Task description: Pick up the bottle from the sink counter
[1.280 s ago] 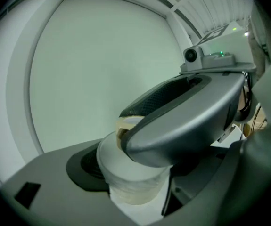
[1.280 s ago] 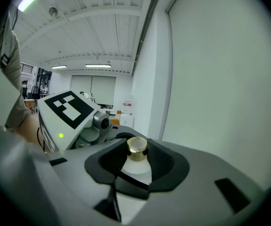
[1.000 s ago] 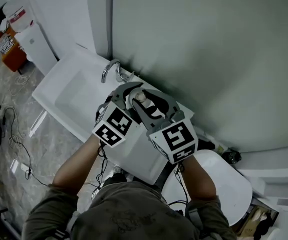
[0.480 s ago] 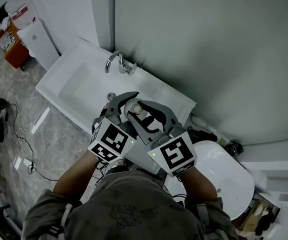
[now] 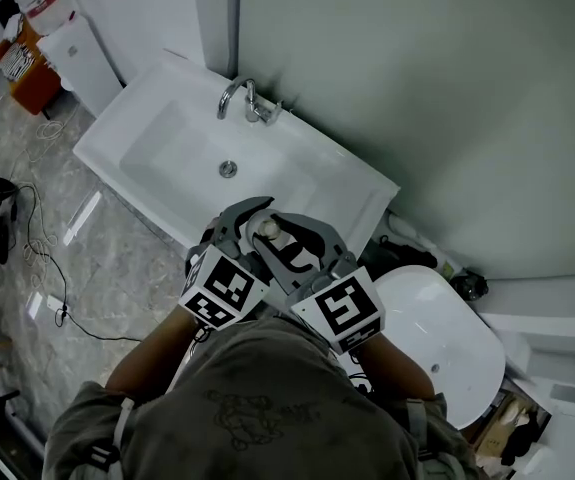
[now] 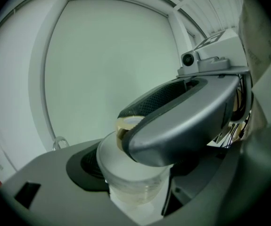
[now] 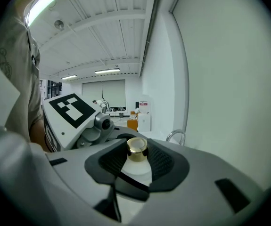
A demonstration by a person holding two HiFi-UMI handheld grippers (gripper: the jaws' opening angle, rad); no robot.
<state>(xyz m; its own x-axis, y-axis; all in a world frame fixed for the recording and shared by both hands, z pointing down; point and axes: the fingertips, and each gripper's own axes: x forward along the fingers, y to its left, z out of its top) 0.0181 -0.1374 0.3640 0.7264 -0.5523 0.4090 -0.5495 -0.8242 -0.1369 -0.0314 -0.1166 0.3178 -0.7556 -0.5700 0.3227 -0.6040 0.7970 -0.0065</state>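
Note:
A small translucent white bottle (image 5: pixel 269 230) with a gold cap (image 7: pixel 137 146) hangs in the air in front of the sink counter (image 5: pixel 342 173), close to the person's chest. My right gripper (image 5: pixel 285 236) is shut on it: in the right gripper view both black pads (image 7: pixel 163 163) press on its shoulder just under the cap. My left gripper (image 5: pixel 255 218) grips the wider body (image 6: pixel 133 180) lower down, with the black pad (image 6: pixel 86 163) against it. One right gripper finger (image 6: pixel 182 126) crosses in front of the cap in the left gripper view.
The white sink basin (image 5: pixel 157 153) with a chrome tap (image 5: pixel 247 103) lies ahead against the wall. A white toilet (image 5: pixel 437 333) is at the right. A white dispenser (image 5: pixel 72 53) and an orange container (image 5: pixel 27 73) stand far left. Cables (image 5: pixel 42 288) trail over the floor.
Both grippers, still round the bottle, have drawn back from the counter towards the person. The tap, drain and counter top, partly covered before, now show in full.

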